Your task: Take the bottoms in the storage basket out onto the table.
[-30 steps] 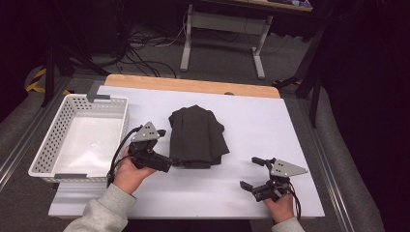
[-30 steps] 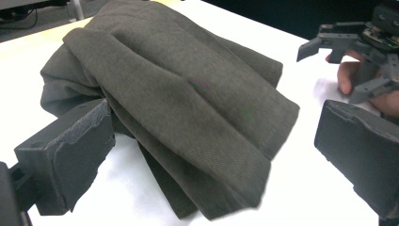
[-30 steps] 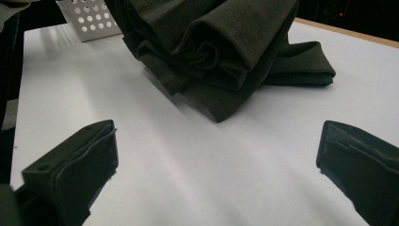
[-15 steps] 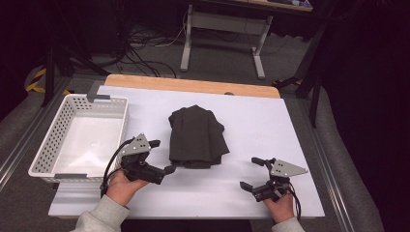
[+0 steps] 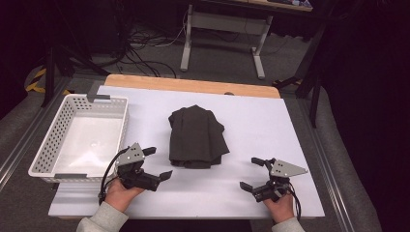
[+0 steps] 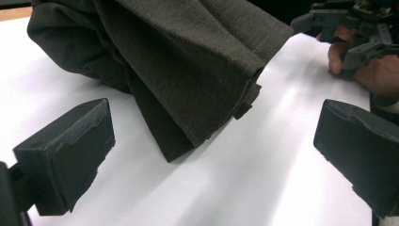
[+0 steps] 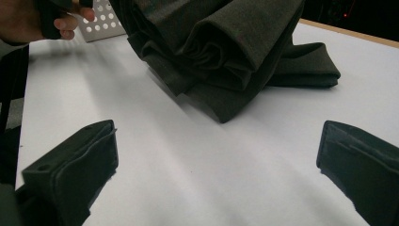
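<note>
Both grippers rest near the front edge of the white table (image 5: 300,125), on the person's side of the folded dark garment (image 5: 196,135), which serves as landmark. The left gripper (image 5: 157,164) lies just beside the garment's near left corner, jaws spread wide and holding nothing; the right gripper (image 5: 251,174) sits farther off toward the near right, jaws likewise wide and empty. In the left gripper view the garment's stacked hem (image 6: 235,94) lies between and beyond the jaws, apart from both.

To grasp well, judged from this pose: slide one jaw low along the table beneath all the layers, then close, so that no fold slips free.

Open table lies right of the garment. Left of it stands the empty white basket (image 5: 46,154); beyond it runs the table's wooden far edge (image 5: 193,86).
</note>
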A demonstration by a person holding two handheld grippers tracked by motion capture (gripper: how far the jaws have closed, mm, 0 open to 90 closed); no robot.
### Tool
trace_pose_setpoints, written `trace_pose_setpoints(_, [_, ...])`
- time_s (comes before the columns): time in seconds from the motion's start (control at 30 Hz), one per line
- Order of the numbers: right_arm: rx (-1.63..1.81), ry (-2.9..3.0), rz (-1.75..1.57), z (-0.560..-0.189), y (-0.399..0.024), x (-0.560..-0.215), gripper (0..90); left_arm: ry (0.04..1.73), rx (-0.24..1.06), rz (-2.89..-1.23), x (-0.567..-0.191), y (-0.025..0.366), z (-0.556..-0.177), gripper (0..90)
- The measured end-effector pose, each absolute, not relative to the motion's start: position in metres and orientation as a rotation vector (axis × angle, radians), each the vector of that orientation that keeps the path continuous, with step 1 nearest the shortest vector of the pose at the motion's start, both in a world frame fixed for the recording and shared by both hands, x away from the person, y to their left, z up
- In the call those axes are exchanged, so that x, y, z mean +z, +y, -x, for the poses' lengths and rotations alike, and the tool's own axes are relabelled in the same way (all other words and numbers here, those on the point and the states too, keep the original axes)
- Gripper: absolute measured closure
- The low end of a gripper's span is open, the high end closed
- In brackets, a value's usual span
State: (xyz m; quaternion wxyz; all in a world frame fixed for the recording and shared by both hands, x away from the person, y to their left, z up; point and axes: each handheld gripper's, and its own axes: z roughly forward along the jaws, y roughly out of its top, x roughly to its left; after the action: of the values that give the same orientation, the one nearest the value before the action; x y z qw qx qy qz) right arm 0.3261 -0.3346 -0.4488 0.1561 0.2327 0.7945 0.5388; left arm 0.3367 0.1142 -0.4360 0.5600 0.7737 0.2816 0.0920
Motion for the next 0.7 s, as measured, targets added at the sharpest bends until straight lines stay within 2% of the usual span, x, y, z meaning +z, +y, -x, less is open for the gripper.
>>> trace_pose_setpoints(0.4, [1.546,2.277,-0.663,-0.326,-0.335,-0.449,0.1,0.654,0.205,-1.807,-0.458,0.115,-0.337,0.0])
trace_pose_setpoints(0.7, [1.548,2.281,-0.661,-0.326,-0.334,-0.449,0.1,0.629,0.249,-1.869,-0.466,0.108,-0.334,0.0])
